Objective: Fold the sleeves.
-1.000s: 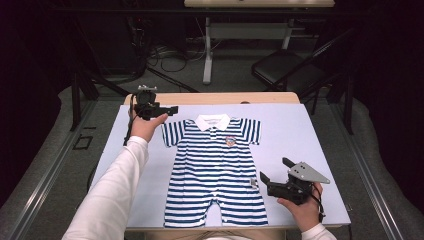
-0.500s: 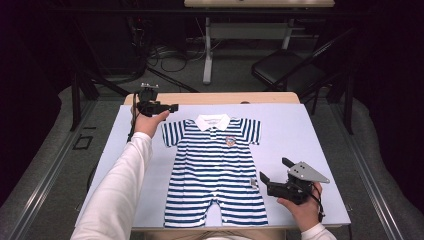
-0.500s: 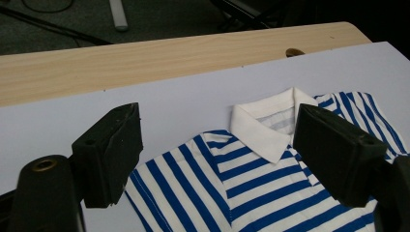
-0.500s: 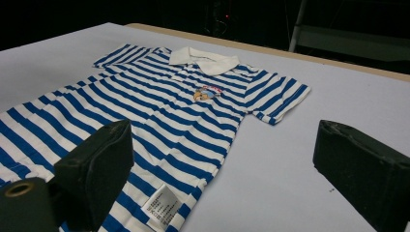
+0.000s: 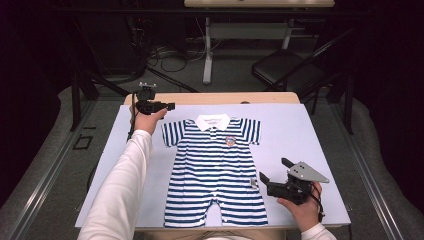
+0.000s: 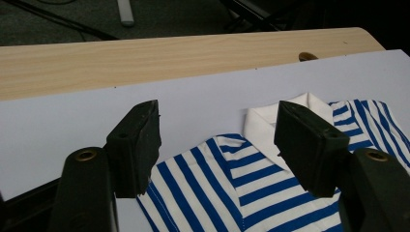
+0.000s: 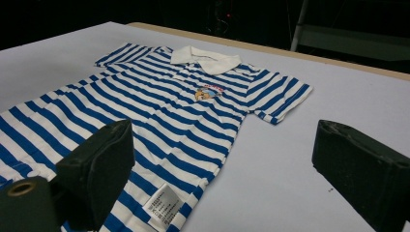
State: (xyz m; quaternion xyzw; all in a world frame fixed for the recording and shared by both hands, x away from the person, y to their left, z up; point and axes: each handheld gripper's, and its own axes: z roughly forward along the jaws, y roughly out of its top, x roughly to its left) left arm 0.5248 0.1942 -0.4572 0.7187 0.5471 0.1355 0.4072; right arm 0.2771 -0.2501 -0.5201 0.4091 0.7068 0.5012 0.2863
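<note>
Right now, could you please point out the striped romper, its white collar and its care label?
striped romper (image 5: 215,170): high view, chest stripes.
white collar (image 5: 213,121): high view, collar middle.
care label (image 7: 163,205): right gripper view, label face.

The blue-and-white striped romper (image 5: 216,170) lies flat, face up (white collar farthest), on the pale sheet (image 5: 300,135).

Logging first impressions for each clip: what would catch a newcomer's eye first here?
A blue-and-white striped baby romper lies flat in the middle of a pale sheet on the table. The left gripper is by its far left sleeve, jaws just closing, nothing pinched. The right gripper waits open at the romper's near right edge.
</note>
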